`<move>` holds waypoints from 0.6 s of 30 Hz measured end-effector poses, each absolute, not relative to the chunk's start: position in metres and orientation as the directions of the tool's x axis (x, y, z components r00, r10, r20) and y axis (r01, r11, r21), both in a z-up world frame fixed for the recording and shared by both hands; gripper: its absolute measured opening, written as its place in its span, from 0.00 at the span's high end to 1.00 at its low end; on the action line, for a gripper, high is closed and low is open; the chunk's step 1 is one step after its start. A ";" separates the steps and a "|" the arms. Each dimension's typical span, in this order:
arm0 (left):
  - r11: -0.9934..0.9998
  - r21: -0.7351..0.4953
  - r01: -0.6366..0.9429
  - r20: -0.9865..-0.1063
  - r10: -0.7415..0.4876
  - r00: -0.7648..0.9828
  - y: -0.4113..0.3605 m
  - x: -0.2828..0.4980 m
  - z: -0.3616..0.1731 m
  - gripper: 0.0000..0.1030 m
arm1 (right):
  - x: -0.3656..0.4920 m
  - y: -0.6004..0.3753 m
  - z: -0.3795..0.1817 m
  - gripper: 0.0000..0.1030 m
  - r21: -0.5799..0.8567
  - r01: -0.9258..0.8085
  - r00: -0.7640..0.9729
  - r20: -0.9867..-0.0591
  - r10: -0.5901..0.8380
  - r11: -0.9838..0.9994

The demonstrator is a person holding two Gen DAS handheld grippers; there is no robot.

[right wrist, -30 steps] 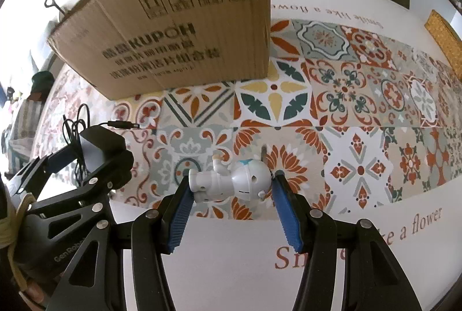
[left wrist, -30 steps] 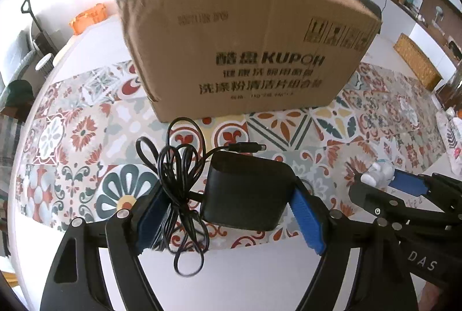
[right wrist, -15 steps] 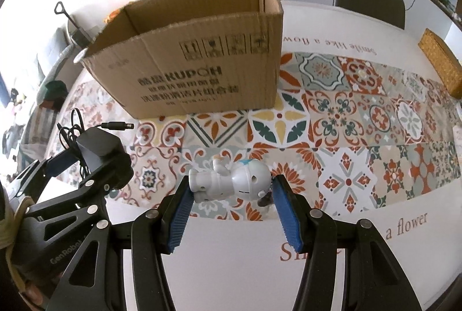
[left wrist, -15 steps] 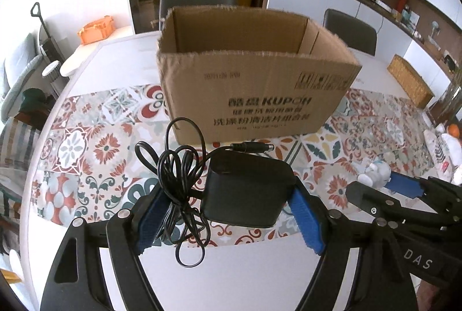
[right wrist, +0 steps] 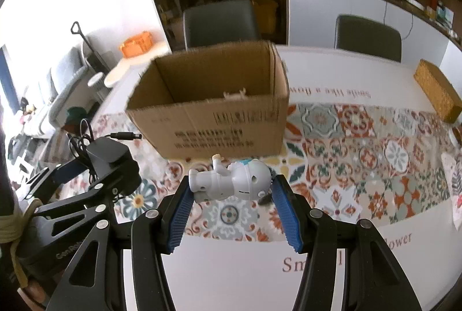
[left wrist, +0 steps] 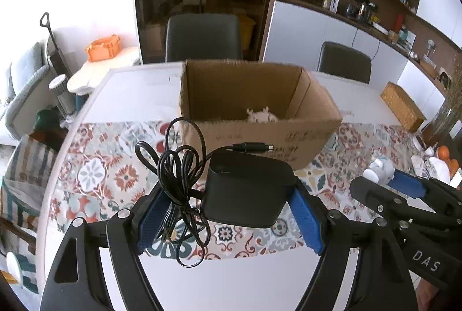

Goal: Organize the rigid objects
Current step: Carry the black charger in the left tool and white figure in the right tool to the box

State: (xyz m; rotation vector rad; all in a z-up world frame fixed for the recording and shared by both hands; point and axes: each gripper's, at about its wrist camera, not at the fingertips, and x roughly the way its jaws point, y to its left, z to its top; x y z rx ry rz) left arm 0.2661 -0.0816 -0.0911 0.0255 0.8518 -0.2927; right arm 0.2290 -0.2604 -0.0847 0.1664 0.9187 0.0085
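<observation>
White table (left wrist: 231, 282) w/ patterned runner (right wrist: 375, 166); chairs, shelving behind.

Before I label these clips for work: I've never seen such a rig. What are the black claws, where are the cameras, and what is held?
The claws are hand-held grippers, one per hand, each with a fisheye camera looking along its blue-padded fingers. In the left view, the left gripper clamps a black adapter with its bundled cord. In the right view, the right gripper clamps a white toy robot. Ahead, an open cardboard box stands on a patterned tablecloth.
</observation>
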 end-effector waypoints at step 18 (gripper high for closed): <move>0.962 -0.061 0.264 -0.659 -0.238 0.713 -0.085 0.292 -0.021 0.23 | 0.248 -0.258 -0.018 0.46 0.149 0.004 0.738 -0.667 0.097 0.989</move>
